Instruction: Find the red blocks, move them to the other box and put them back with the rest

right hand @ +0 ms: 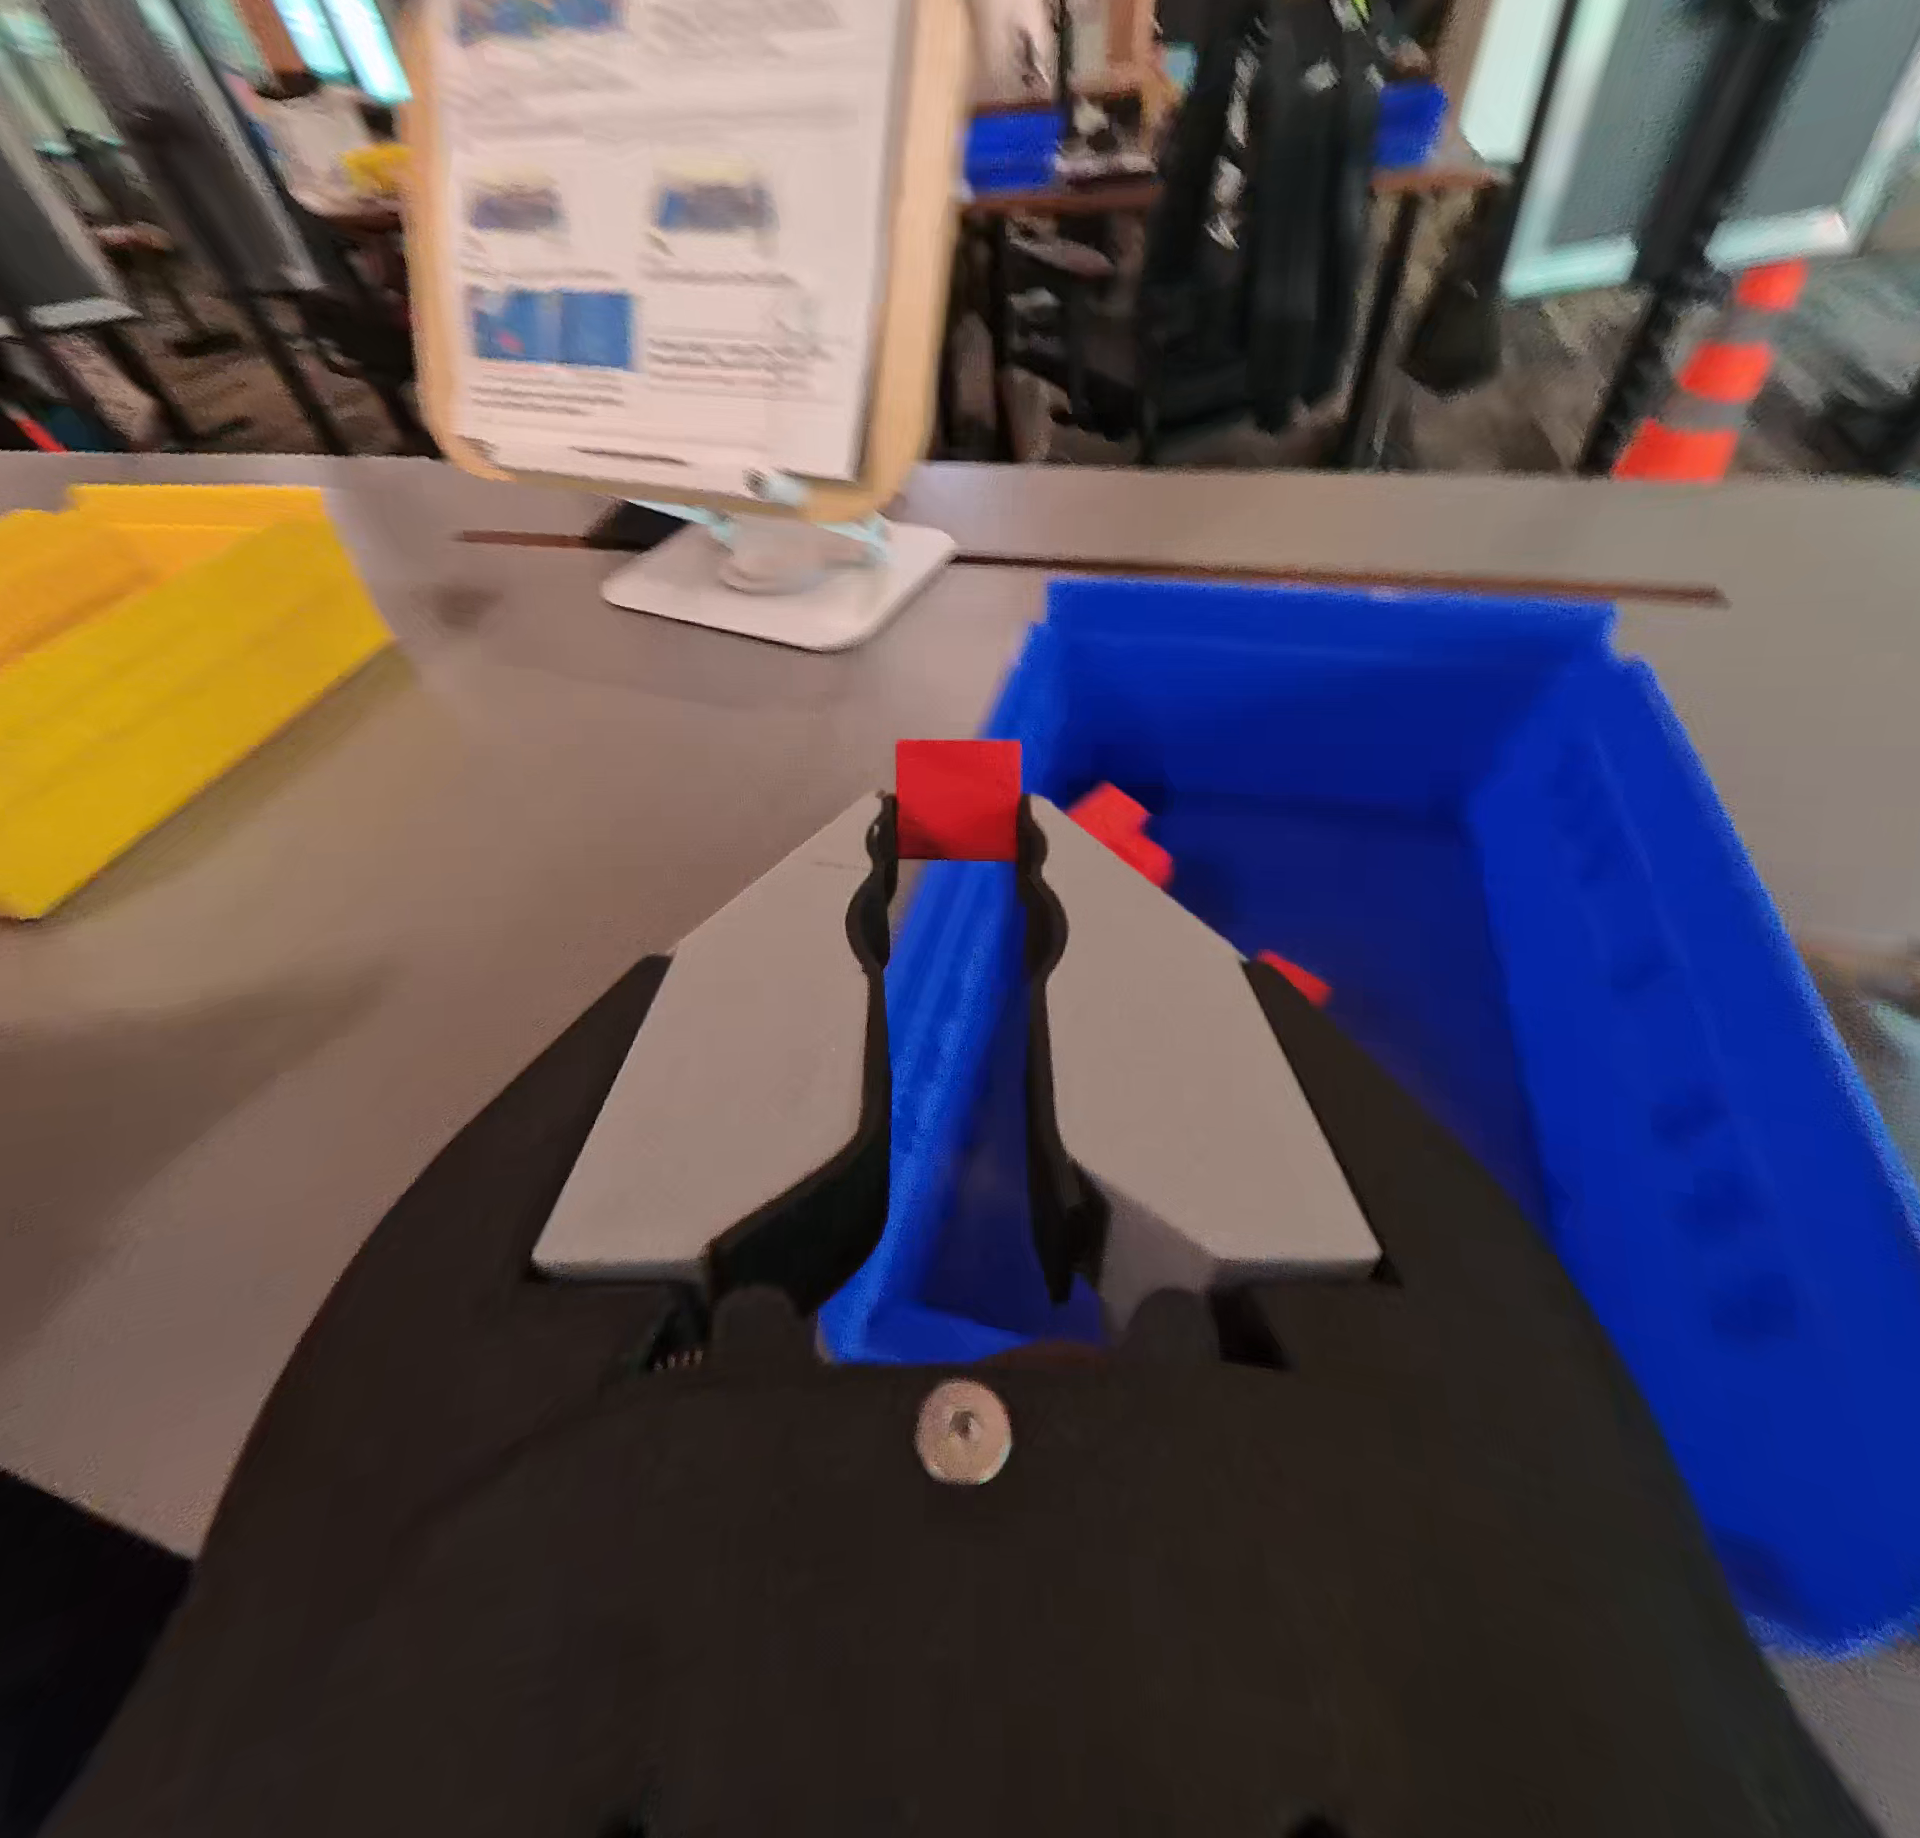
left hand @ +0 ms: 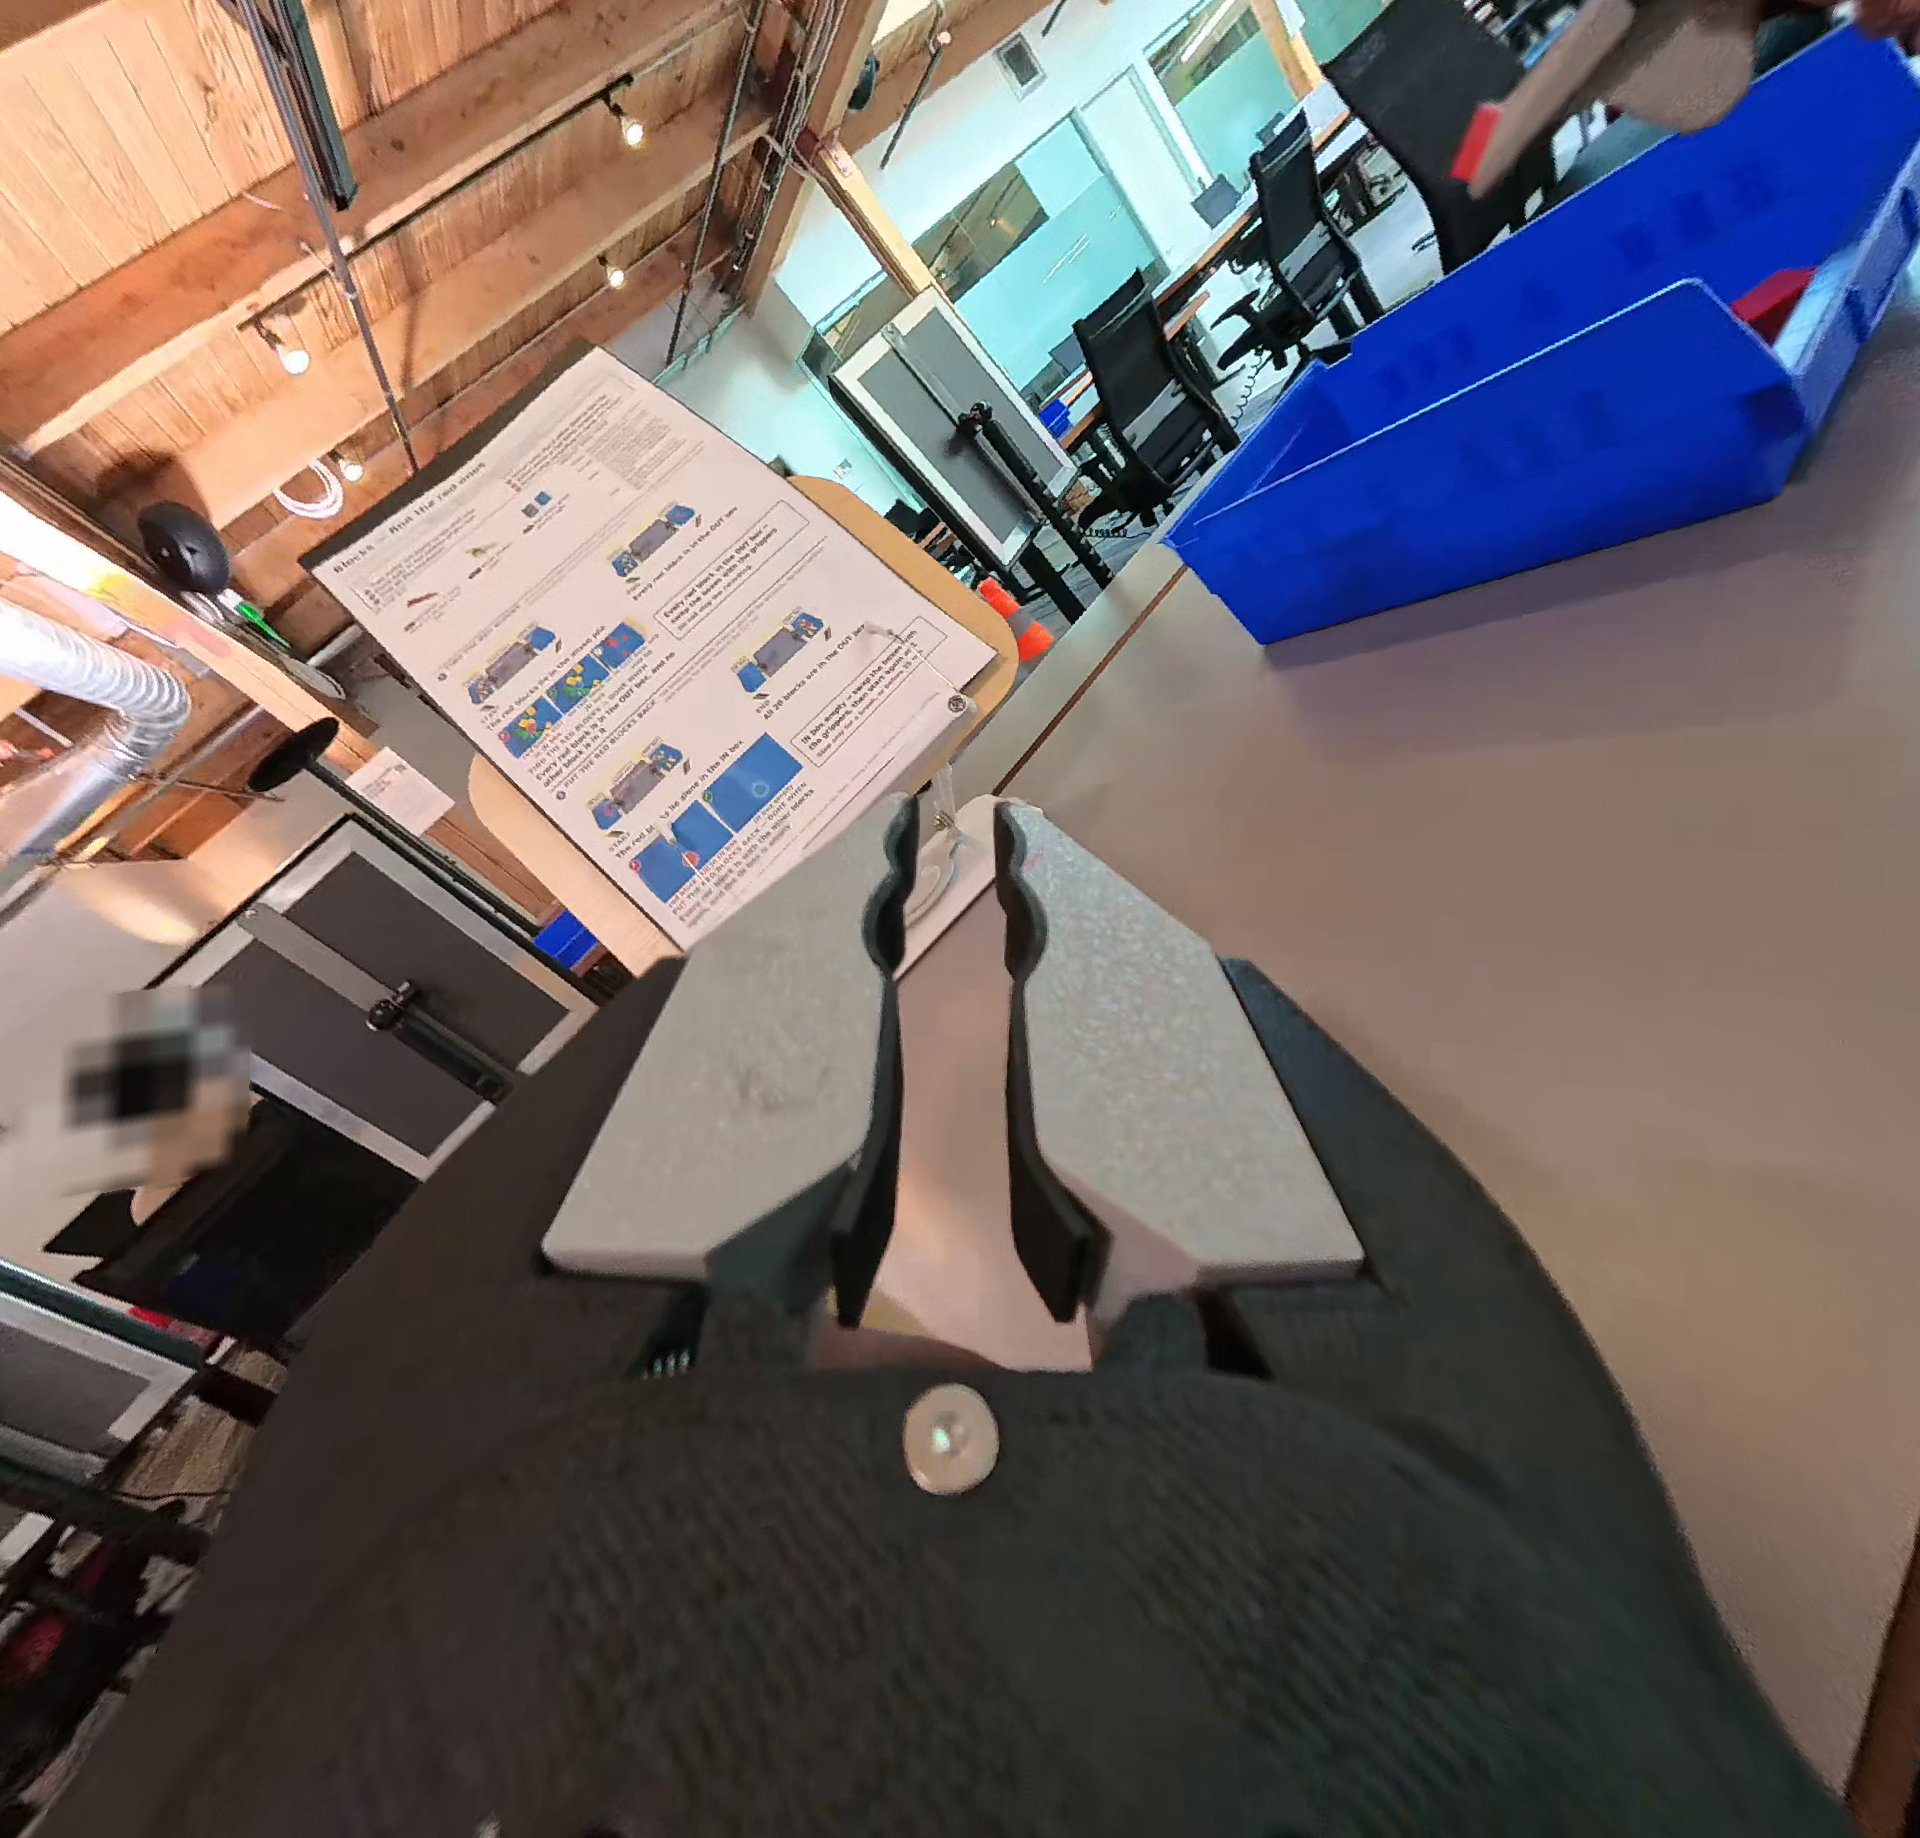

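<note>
The left gripper (left hand: pixel 956 832) tilts sideways, fingers slightly parted, nothing between them. The right gripper (right hand: pixel 958 820) reaches forward, fingertips clamped on something small; it looks raised, though blur obscures it.

Blue box (right hand: pixel 1558 853) open-topped — sign stand (right hand: pixel 779 583) behind it.

The whole right wrist view is smeared by motion. The yellow box (right hand: pixel 177 687) is cut off at the left edge, the blue box (right hand: pixel 1621 957) at the right. Two red blocks (right hand: pixel 1117 832) inside it are half hidden behind the fingers (right hand: pixel 1143 1040). In the left wrist view, the right gripper (left hand: pixel 1496 141) at upper right is blurred and cropped.
</note>
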The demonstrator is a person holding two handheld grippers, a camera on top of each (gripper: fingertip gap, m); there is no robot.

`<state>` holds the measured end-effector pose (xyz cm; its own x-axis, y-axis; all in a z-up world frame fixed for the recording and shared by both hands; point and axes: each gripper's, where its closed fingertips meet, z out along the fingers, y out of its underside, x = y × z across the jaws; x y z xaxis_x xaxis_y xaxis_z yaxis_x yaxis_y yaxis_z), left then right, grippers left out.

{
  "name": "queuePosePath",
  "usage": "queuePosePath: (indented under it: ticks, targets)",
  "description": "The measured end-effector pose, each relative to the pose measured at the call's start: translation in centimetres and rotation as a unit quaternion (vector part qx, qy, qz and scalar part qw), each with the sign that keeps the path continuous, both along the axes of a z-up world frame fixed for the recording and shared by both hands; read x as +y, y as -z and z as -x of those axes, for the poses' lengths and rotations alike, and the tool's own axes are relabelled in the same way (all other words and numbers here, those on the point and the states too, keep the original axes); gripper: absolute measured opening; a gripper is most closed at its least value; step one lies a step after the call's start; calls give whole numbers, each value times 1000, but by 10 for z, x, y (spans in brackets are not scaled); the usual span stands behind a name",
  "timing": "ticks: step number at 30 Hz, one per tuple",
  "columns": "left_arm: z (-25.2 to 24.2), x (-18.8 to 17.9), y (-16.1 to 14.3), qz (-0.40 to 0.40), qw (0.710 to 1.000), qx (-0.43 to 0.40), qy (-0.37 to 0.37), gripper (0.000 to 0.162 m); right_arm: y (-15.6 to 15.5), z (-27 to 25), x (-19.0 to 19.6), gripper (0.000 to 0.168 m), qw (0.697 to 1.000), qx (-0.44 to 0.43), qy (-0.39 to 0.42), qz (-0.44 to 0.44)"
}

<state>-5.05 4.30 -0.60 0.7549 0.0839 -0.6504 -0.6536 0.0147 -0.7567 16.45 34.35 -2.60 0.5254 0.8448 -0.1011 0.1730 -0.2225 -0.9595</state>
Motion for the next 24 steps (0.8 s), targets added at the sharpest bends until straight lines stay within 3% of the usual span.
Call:
queuePosePath:
  ticks: [4, 7, 11, 15, 18, 21, 24]
  targets:
    - [5, 2, 4, 9, 1000, -6, -7, 13, 52, -4, 12, 22, 993, -50, -20, 101]
    - [9, 4, 8, 18, 1000, -9, -16, 14, 75, -8, 14, 45, 985, -113, -9, 127]
    - [19, 4, 10, 24, 999, -23, -27, 16, 39, -6, 8, 45, 995, -82, 2, 63]
    - [31, 1, 7, 27, 998, -48, -38, 17, -8, 8, -23, 44, 999, -7, -44, 16]
    - [61, -4, 11, 44, 993, -54, -90, 17, -34, 31, -57, 43, 994, 46, -103, 0]
    - [108, -18, 15, 70, 981, -103, -148, 23, -36, 70, -99, 44, 982, 57, -183, -4]
    - [157, -37, 10, 56, 966, -174, -184, 27, -2, 117, -127, 46, 973, 1, -230, -15]
